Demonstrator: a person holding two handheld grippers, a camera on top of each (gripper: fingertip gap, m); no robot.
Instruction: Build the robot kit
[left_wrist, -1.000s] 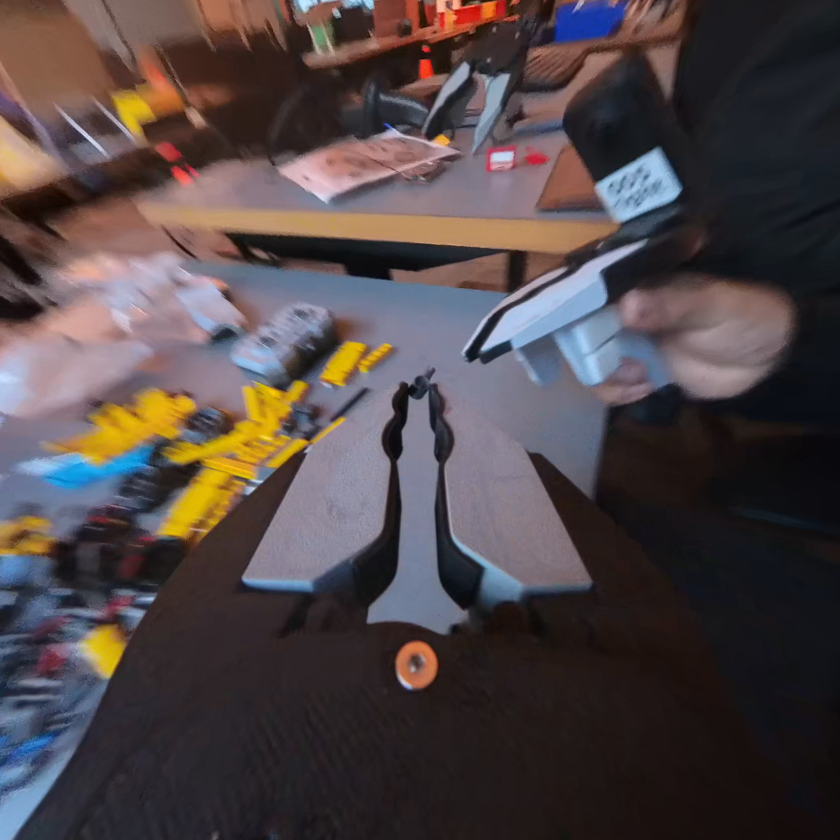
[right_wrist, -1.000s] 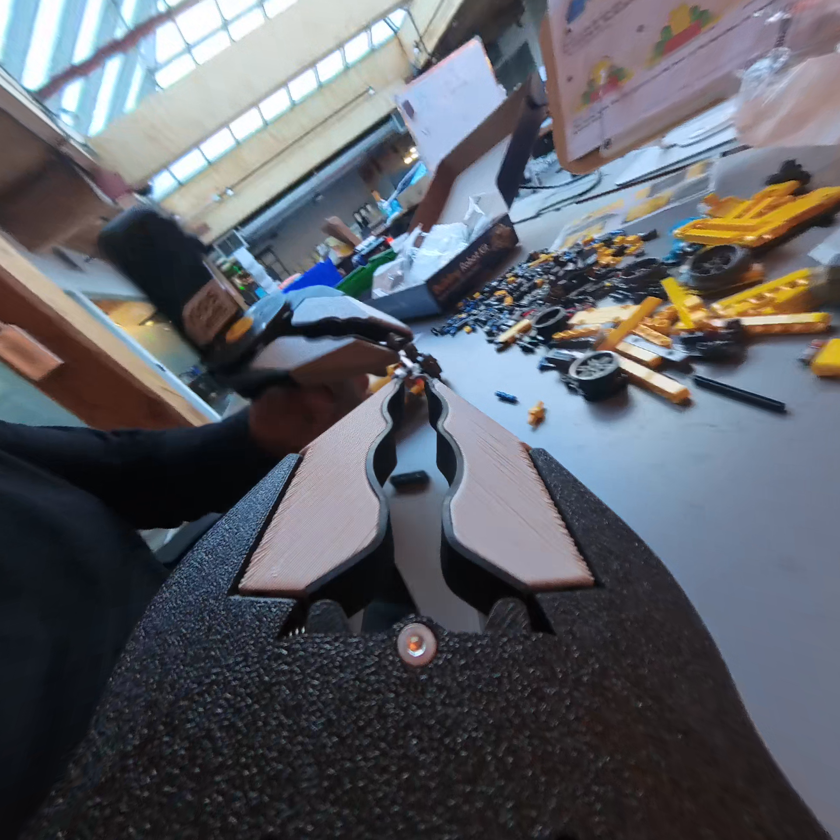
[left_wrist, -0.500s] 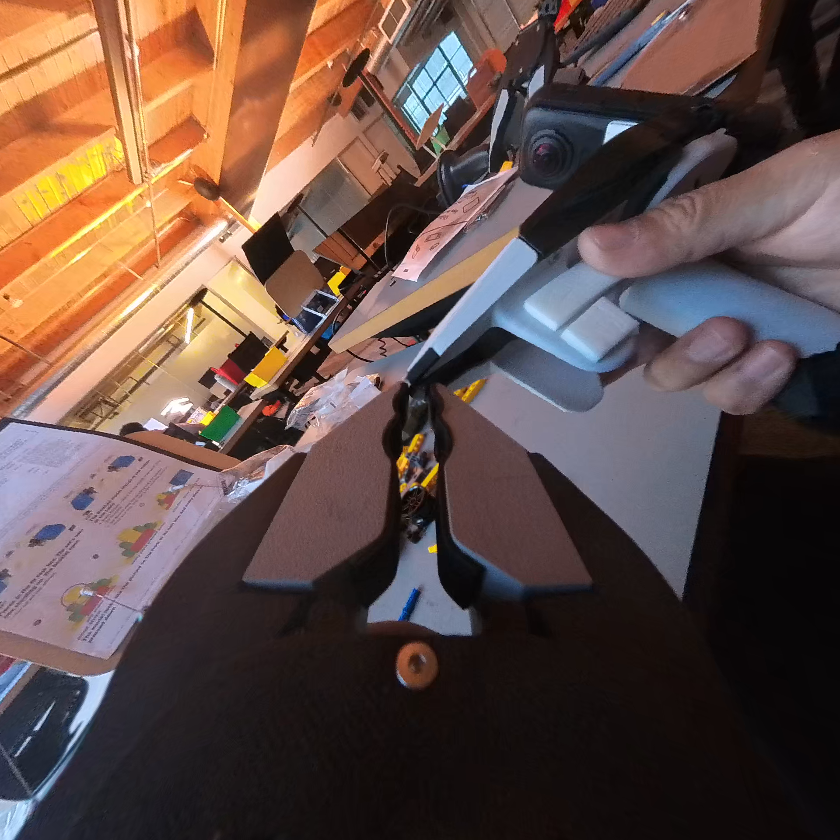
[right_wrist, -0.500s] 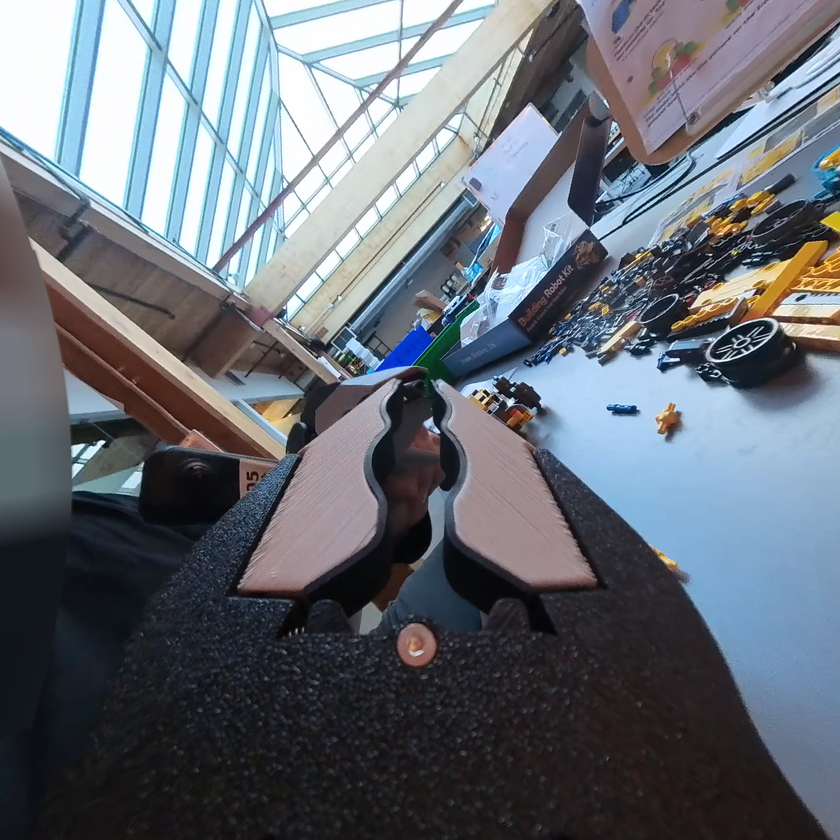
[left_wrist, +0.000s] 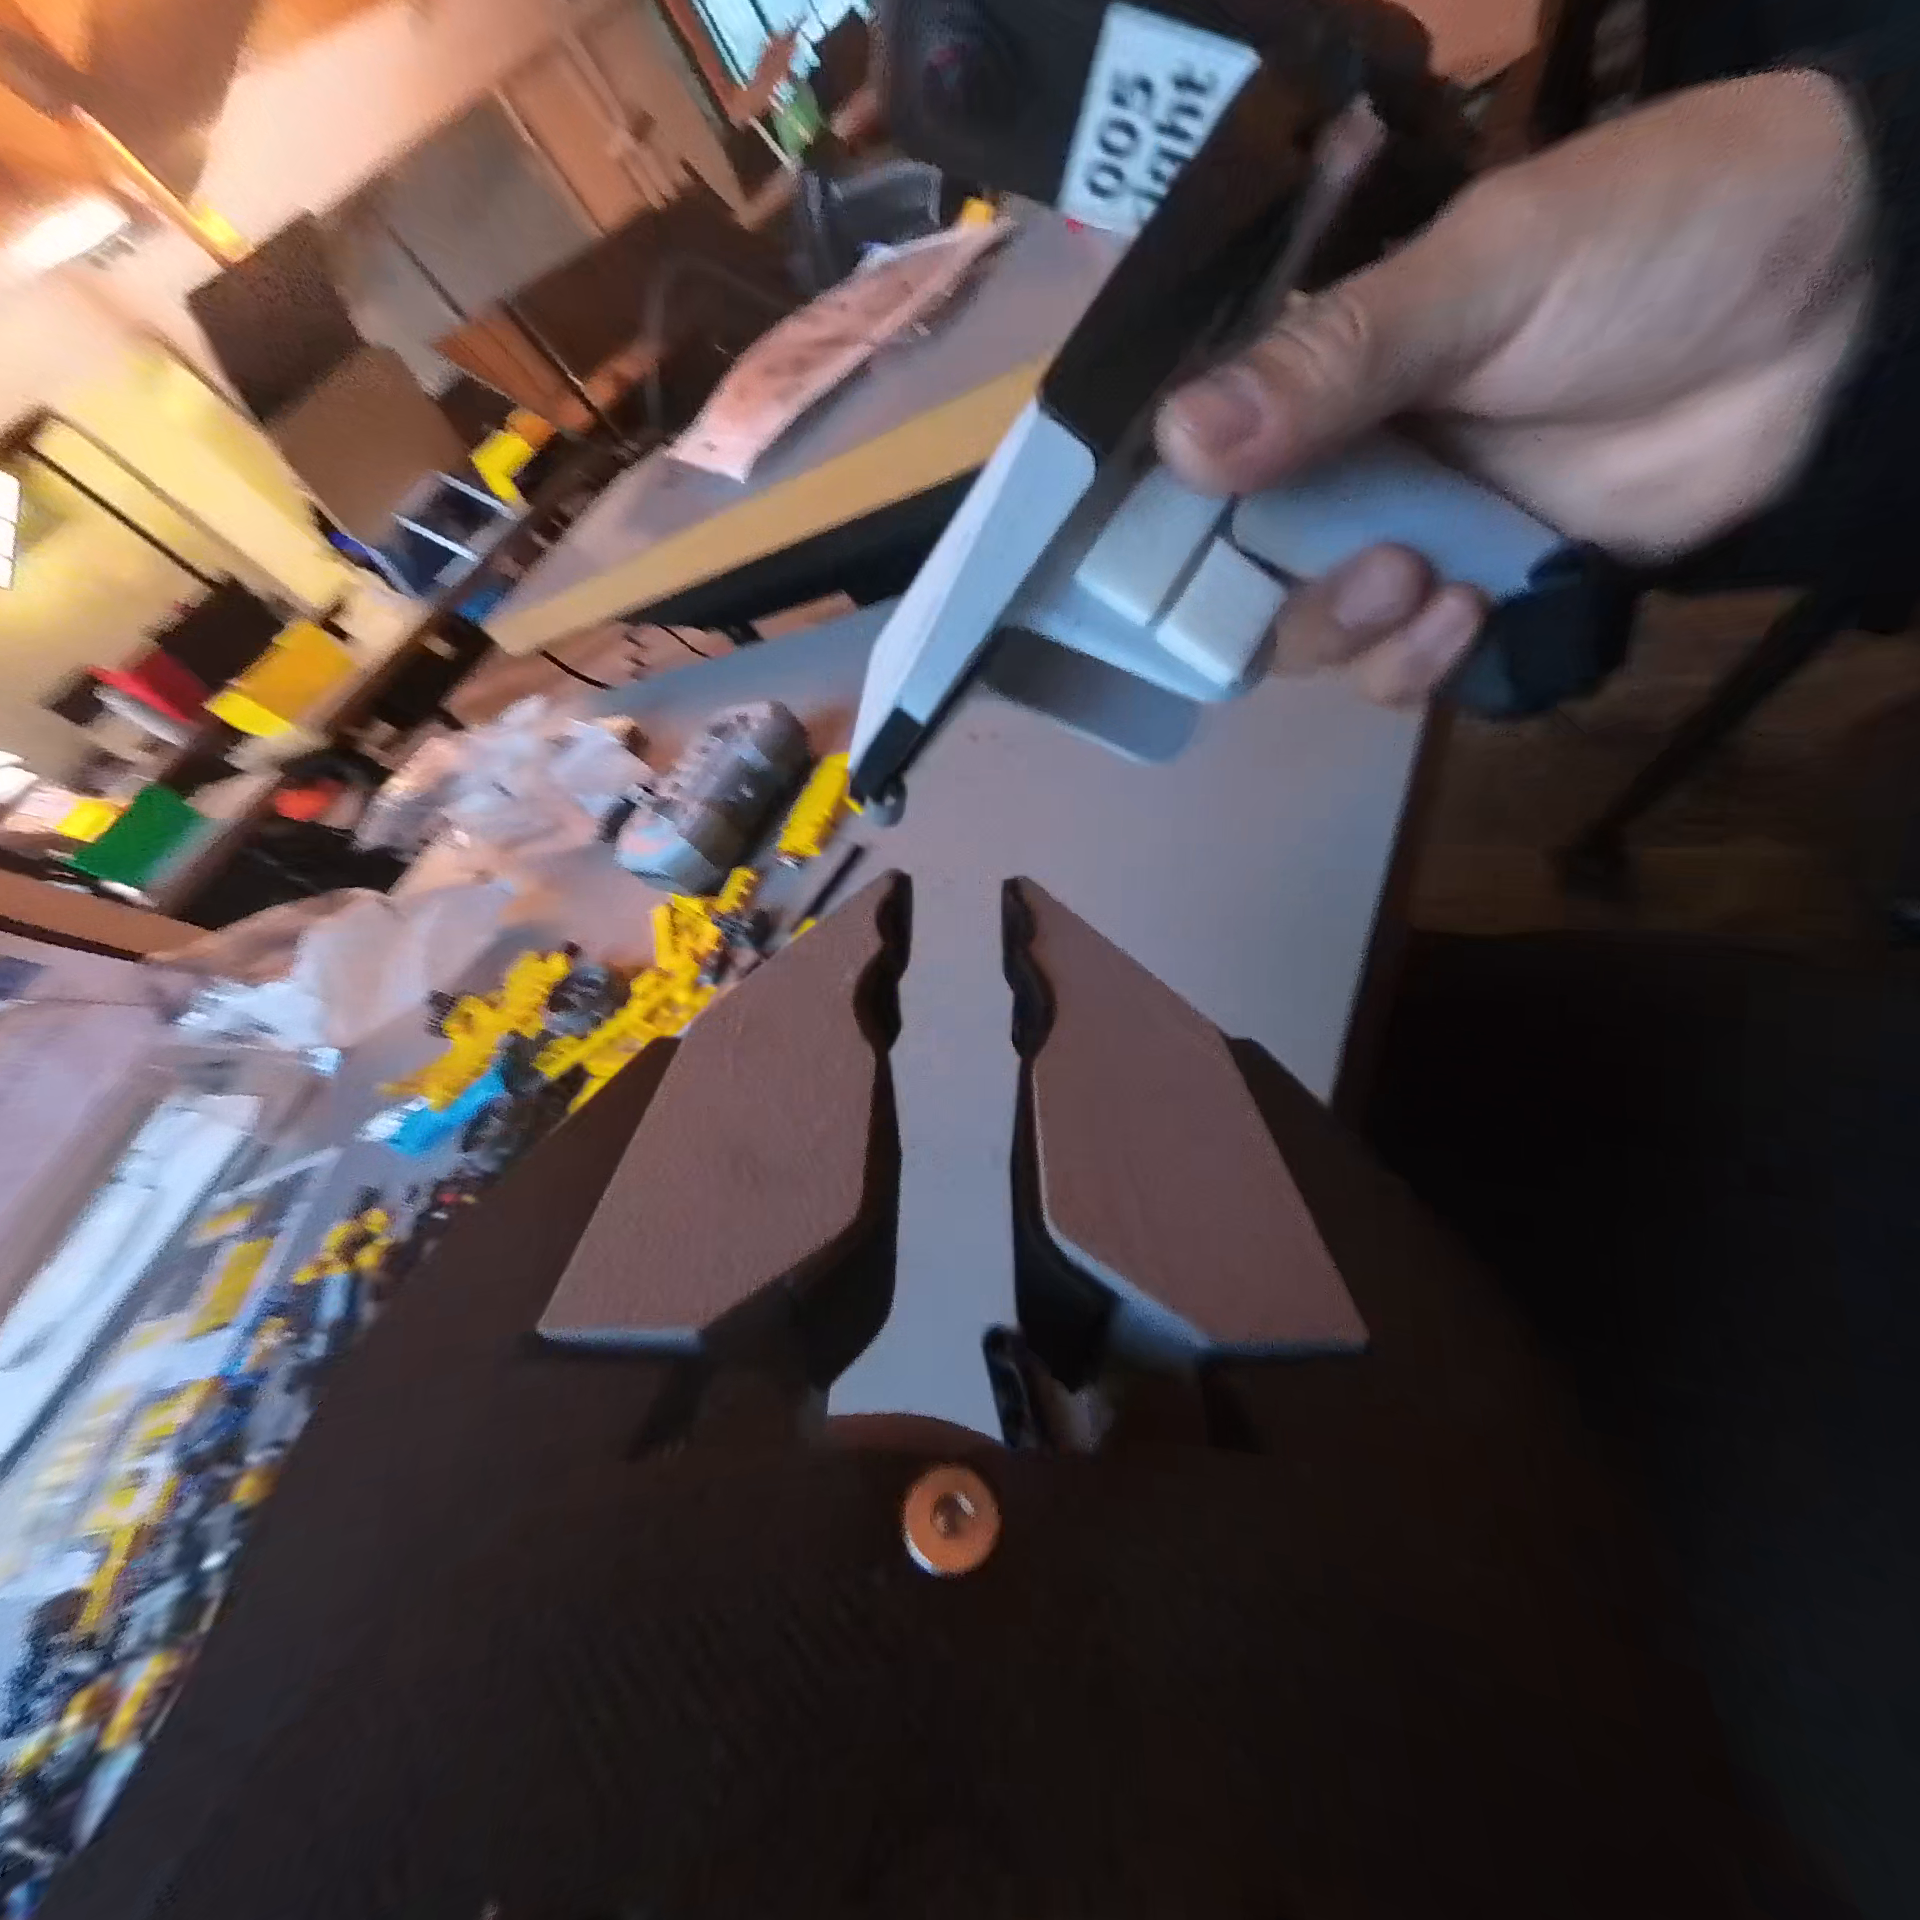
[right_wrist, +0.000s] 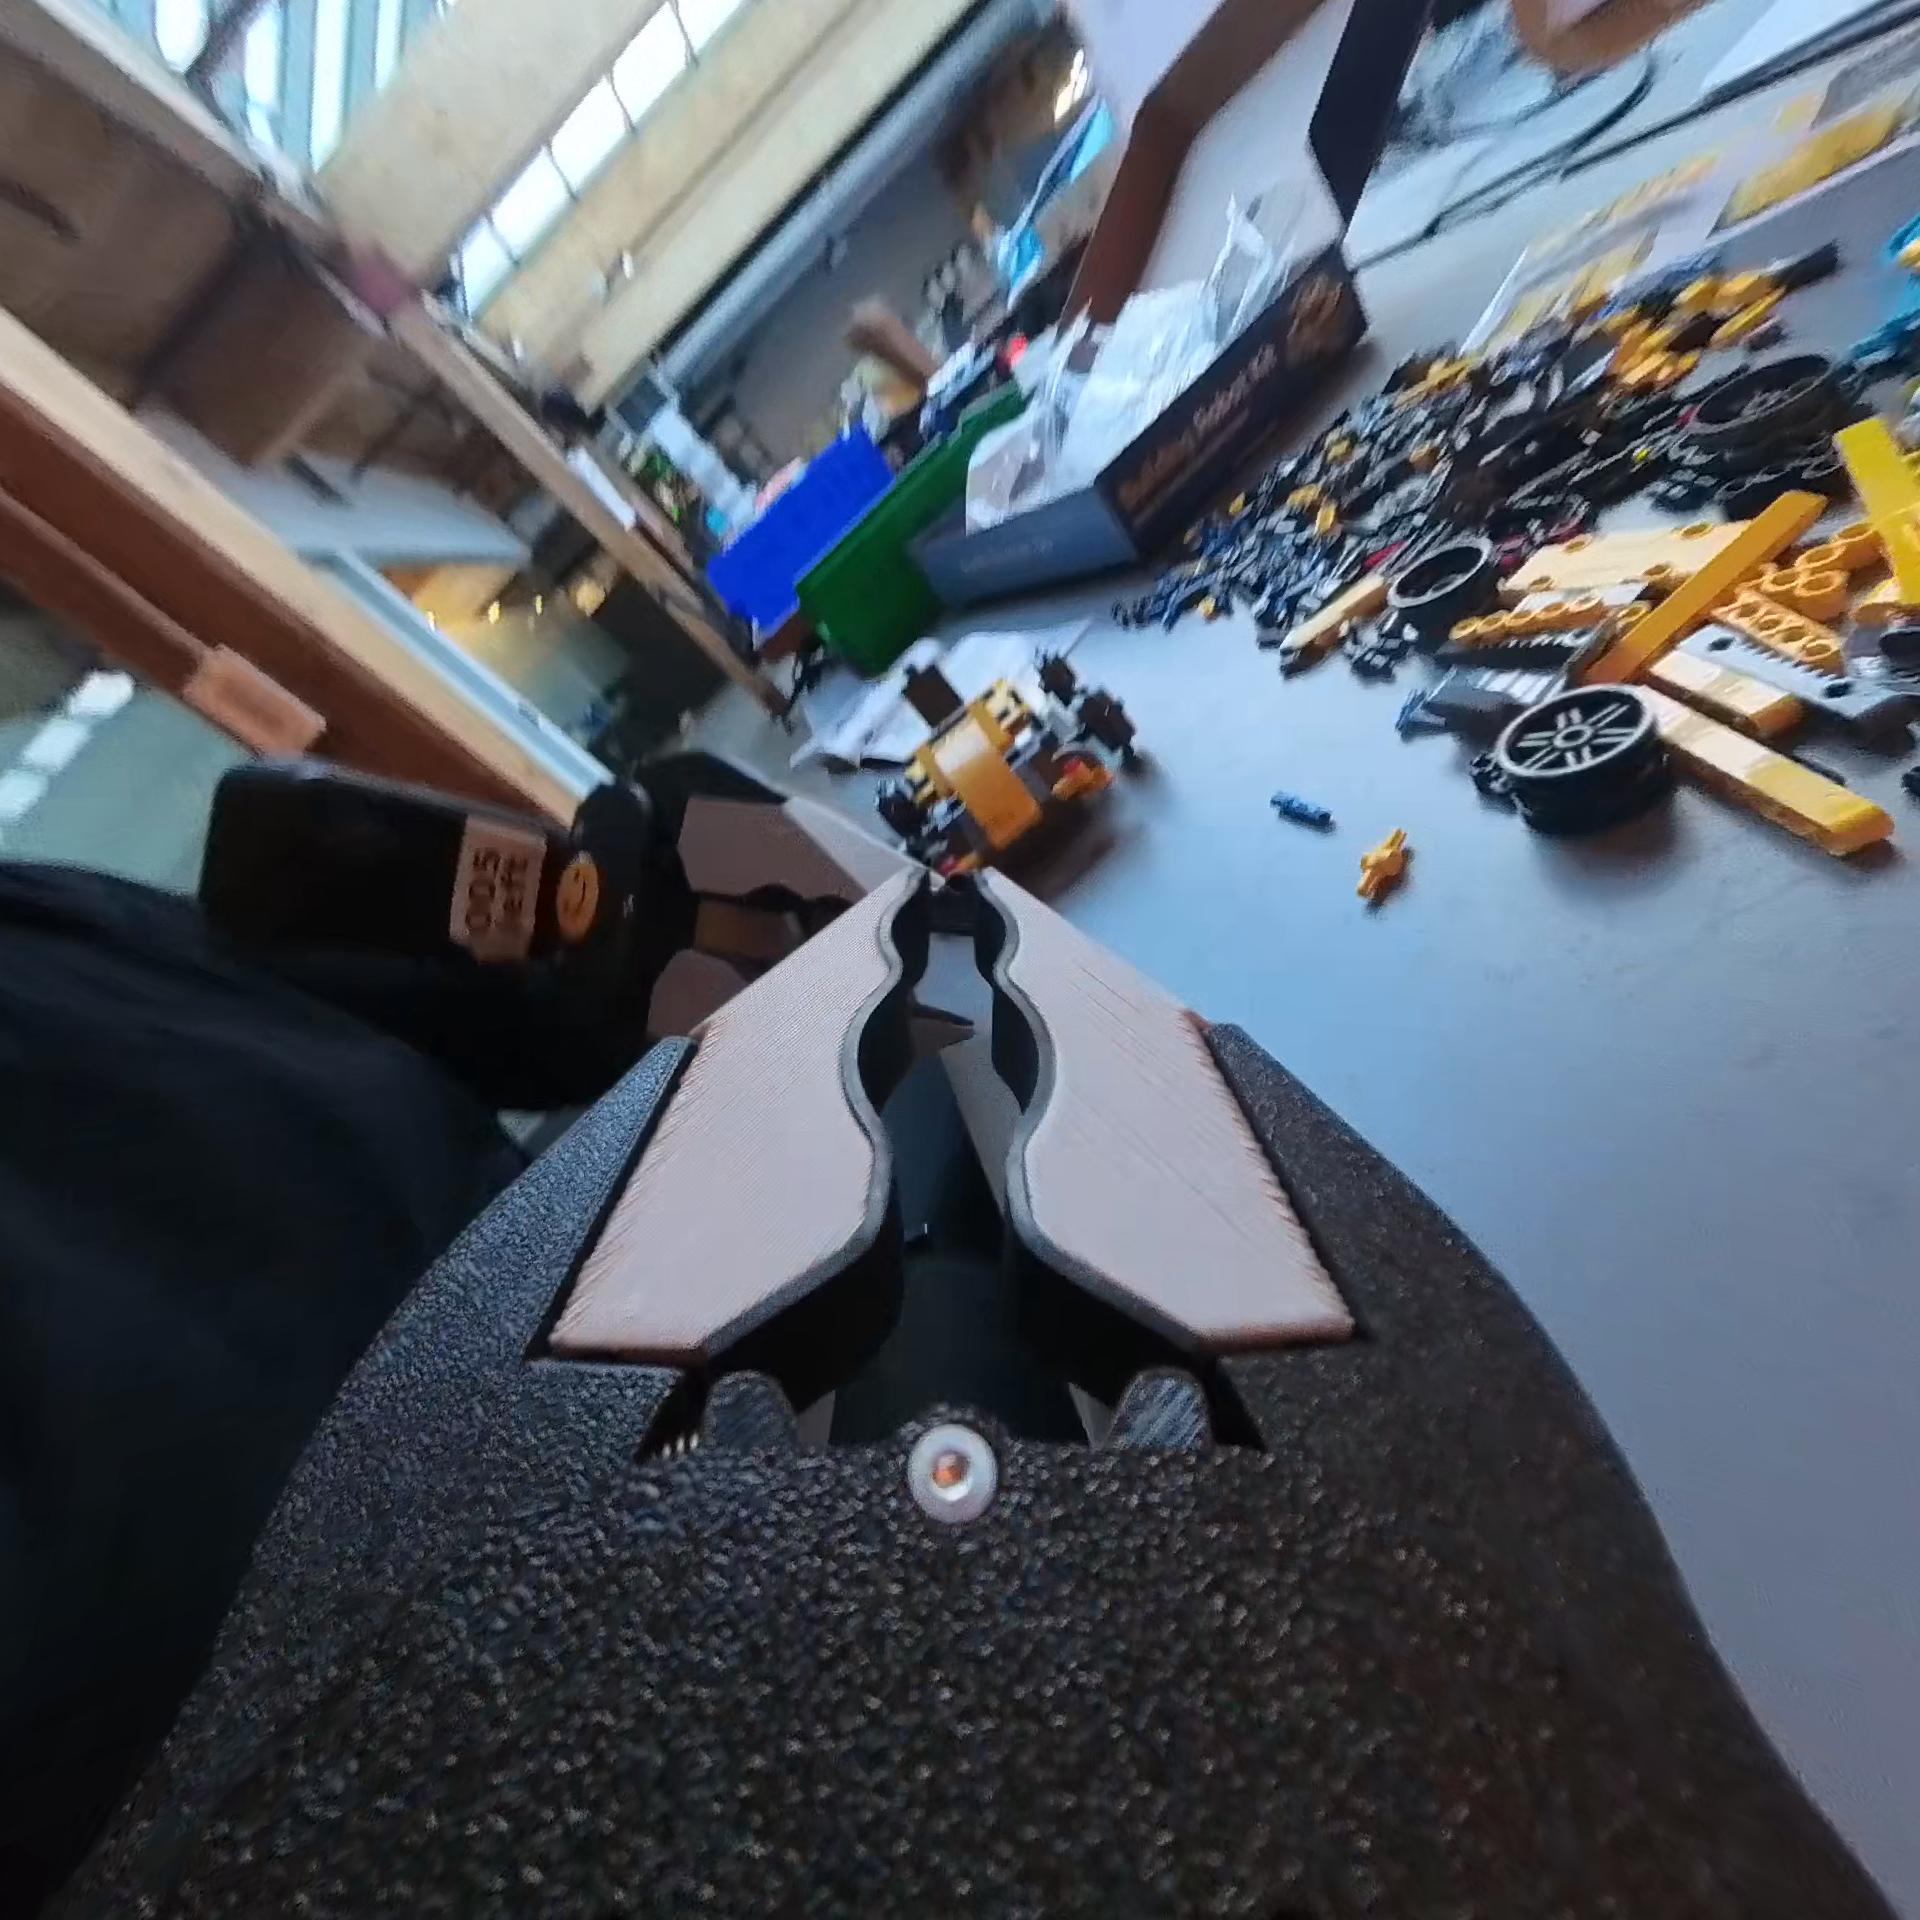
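Note:
In the left wrist view my left gripper (left_wrist: 956, 896) is open and empty, low over the grey table (left_wrist: 1195, 914). My right gripper (left_wrist: 881, 774), held in a hand (left_wrist: 1558, 343), points down just beyond its tips with a small grey piece (left_wrist: 889, 812) at its tip. In the right wrist view my right gripper (right_wrist: 951, 883) is shut on that small dark piece (right_wrist: 951, 906). The left gripper's fingers (right_wrist: 758, 847) show just to its left, spread apart.
A small yellow-and-black model vehicle (right_wrist: 997, 779) stands beyond the right gripper's tips. A black wheel (right_wrist: 1579, 748), yellow beams (right_wrist: 1704, 582) and a heap of small dark parts (right_wrist: 1455, 468) lie to the right. A dark box (right_wrist: 1195, 488) sits behind. The table edge (left_wrist: 1382, 883) is close. Only a small space, under 4 cm, lies between the two pairs of fingers. Left tips and right tips are each some 15 centimetres from the black wheel (right_wrist: 1579, 748).
The left gripper was shut on the small piece and has opened. The right gripper now holds that piece. Both views have tilted back down towards the table.

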